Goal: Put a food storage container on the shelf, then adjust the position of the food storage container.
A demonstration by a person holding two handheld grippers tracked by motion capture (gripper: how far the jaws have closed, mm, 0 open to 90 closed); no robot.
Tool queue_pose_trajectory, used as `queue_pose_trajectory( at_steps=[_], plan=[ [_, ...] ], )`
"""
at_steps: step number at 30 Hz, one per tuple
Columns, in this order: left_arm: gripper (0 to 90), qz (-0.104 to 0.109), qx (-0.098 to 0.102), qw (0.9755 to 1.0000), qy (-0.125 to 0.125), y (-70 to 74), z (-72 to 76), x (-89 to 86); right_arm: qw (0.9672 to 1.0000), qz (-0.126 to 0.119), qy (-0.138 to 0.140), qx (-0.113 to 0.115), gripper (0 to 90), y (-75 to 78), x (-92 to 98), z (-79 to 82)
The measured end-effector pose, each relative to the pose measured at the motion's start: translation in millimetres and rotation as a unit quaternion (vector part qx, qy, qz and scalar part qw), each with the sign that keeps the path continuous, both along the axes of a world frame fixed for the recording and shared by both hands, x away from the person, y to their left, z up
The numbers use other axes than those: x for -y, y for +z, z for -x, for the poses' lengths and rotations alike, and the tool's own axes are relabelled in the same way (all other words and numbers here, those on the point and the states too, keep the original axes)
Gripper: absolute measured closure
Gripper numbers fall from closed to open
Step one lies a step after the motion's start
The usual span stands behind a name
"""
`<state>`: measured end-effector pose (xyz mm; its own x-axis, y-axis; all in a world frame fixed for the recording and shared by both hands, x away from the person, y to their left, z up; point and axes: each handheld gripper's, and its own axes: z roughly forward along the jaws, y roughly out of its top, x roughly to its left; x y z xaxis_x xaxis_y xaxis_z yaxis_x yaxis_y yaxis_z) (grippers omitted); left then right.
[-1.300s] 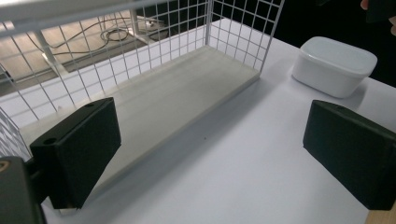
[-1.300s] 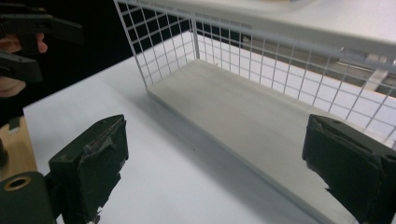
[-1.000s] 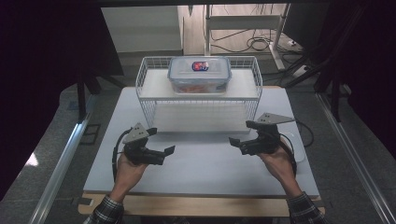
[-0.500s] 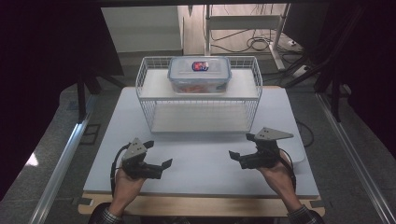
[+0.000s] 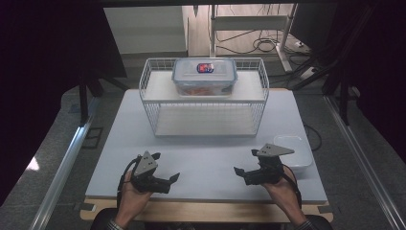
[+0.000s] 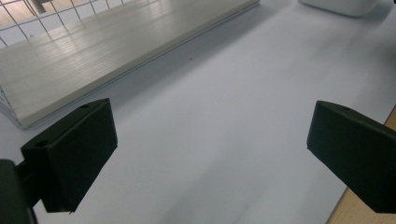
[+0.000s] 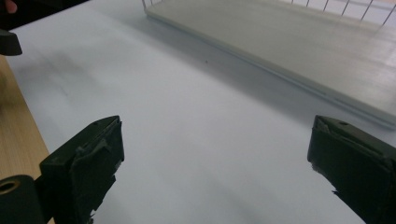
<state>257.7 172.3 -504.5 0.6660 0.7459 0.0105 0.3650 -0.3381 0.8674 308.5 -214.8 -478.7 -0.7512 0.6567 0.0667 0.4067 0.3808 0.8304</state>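
A clear lidded food container [image 5: 204, 75] with a red and blue label sits on the top shelf of a white wire rack [image 5: 203, 98] at the back of the table. My left gripper [image 5: 172, 180] is low over the table's front left, jaws wide apart with nothing between them [image 6: 210, 154]. My right gripper [image 5: 238, 172] hovers at the front right, also open and empty [image 7: 215, 163]. Both point inward toward each other. The rack's lower shelf [image 6: 93, 51] lies ahead of both grippers [image 7: 289, 51].
A white rectangular dish [image 5: 292, 149] rests on the white table top [image 5: 206, 153] just behind my right gripper. The wooden front edge [image 5: 201, 211] runs under both hands. Cables and a metal stand [image 5: 249, 28] lie on the floor beyond the table.
Both hands have drawn back toward the table's front edge, away from the rack. The grippers stay open and empty.
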Motion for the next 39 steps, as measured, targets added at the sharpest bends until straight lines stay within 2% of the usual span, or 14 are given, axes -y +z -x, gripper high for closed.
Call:
queue_pose_trajectory(
  at_steps=[7,12,20,21,22,23,26,28,29,30,36,37,38,39],
  plan=[
    [1.4,0.002,-0.002,1.0,0.005,-0.9,-0.8,-1.9,0.9998,0.015,-0.015,-0.006,0.9,-1.1,1.6,-1.8],
    [1.4,0.006,-0.006,1.0,0.005,-1.9,-1.9,-3.3,0.9979,0.021,-0.056,-0.024,4.3,3.8,13.2,-7.5],
    [1.5,0.01,-0.016,0.9998,0.008,-4.2,-4.3,-4.6,0.9918,0.04,-0.121,-0.009,46.6,17.5,48.9,-15.6],
    [1.5,0.011,-0.017,0.9998,0.009,-4.5,-4.7,-5.1,0.9885,0.045,-0.144,-0.004,57.3,20.3,61.5,-18.8],
    [1.5,0.012,-0.019,0.9997,0.01,-4.8,-5.0,-5.4,0.9885,0.045,-0.144,-0.004,57.3,20.3,61.5,-18.8],
    [1.5,0.013,-0.019,0.9997,0.01,-5.1,-5.3,-6.0,0.9863,0.045,-0.159,0.002,66.4,22.8,75.4,-21.6],
    [1.5,0.017,-0.021,0.9996,0.01,-5.4,-5.9,-6.9,0.9831,0.045,-0.177,0.008,76.3,25.7,89.8,-23.9],
    [1.5,0.017,-0.022,0.9996,0.009,-5.6,-6.1,-6.9,0.9777,0.047,-0.204,0.011,83.0,27.9,103.7,-26.2],
    [1.5,0.018,-0.024,0.9995,0.009,-6.0,-6.4,-6.7,0.973,0.045,-0.226,0.012,89.1,28.6,118.3,-28.2],
    [1.5,0.018,-0.024,0.9995,0.009,-6.0,-6.4,-6.7,0.973,0.045,-0.226,0.012,89.1,28.6,118.3,-28.2],
    [1.6,0.019,-0.028,0.9994,0.008,-6.9,-7.2,-6.8,0.9594,0.055,-0.276,0.0,89.7,24.3,149.9,-32.6],
    [1.6,0.019,-0.029,0.9994,0.008,-6.9,-7.2,-7.0,0.9552,0.064,-0.289,0.002,89.7,22.0,156.3,-34.2],
    [1.6,0.019,-0.029,0.9994,0.008,-6.9,-7.3,-7.2,0.9552,0.064,-0.289,0.002,89.7,22.0,156.3,-34.2],
    [1.6,0.019,-0.029,0.9993,0.009,-7.0,-7.4,-7.4,0.9515,0.065,-0.301,0.004,89.7,20.5,162.9,-35.3]
  ],
)
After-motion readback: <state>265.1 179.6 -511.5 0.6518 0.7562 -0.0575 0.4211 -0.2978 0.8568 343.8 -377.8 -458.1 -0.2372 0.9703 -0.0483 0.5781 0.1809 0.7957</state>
